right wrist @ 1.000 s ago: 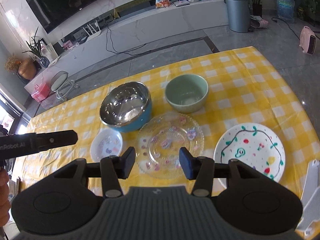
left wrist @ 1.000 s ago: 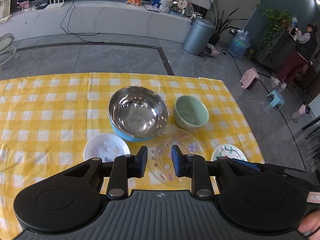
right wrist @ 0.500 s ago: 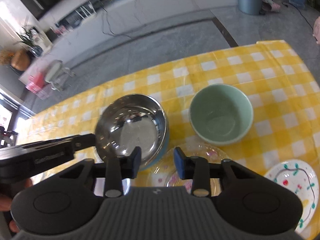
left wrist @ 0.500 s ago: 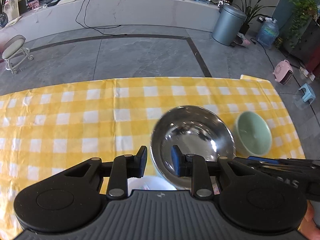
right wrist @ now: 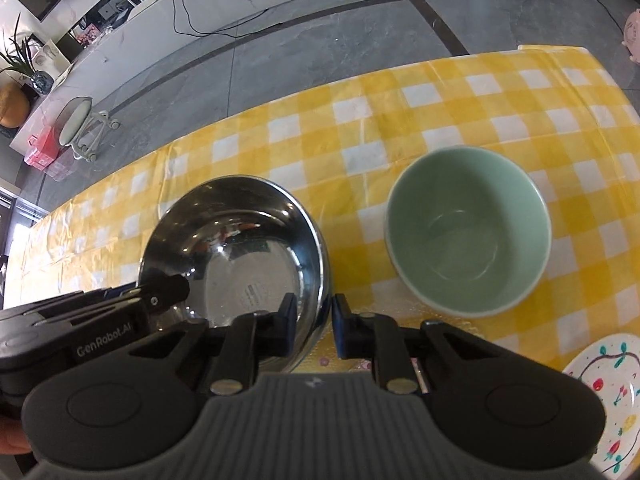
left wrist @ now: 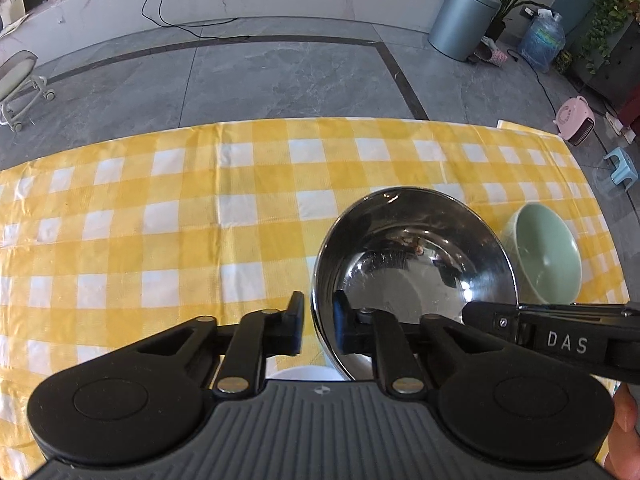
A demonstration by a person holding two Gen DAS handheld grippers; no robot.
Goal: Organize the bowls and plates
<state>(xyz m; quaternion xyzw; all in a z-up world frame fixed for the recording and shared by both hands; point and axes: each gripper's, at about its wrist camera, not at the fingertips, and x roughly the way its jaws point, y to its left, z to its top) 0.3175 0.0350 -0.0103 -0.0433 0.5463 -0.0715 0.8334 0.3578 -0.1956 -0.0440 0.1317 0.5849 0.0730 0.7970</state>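
A steel bowl (left wrist: 416,276) with a blue outside stands on the yellow checked tablecloth (left wrist: 160,220). My left gripper (left wrist: 319,330) straddles its left rim, one finger outside and one inside, with a gap still showing. My right gripper (right wrist: 313,330) straddles its right rim (right wrist: 320,256) the same way. A pale green bowl (right wrist: 468,232) stands to the right of the steel bowl; it also shows in the left wrist view (left wrist: 548,256). A painted white plate (right wrist: 604,396) lies at the right. The clear flowered plate (right wrist: 324,360) peeks out under the right gripper.
A small white plate's edge (left wrist: 304,372) shows under the left gripper. The table's far edge drops to a grey tiled floor. A grey bin (left wrist: 464,20), a pink heater (left wrist: 576,124) and a small stool (left wrist: 20,80) stand on the floor beyond.
Both grippers have moved forward and down from above the plates to the steel bowl's rim. The right gripper's jaws have narrowed around the rim.
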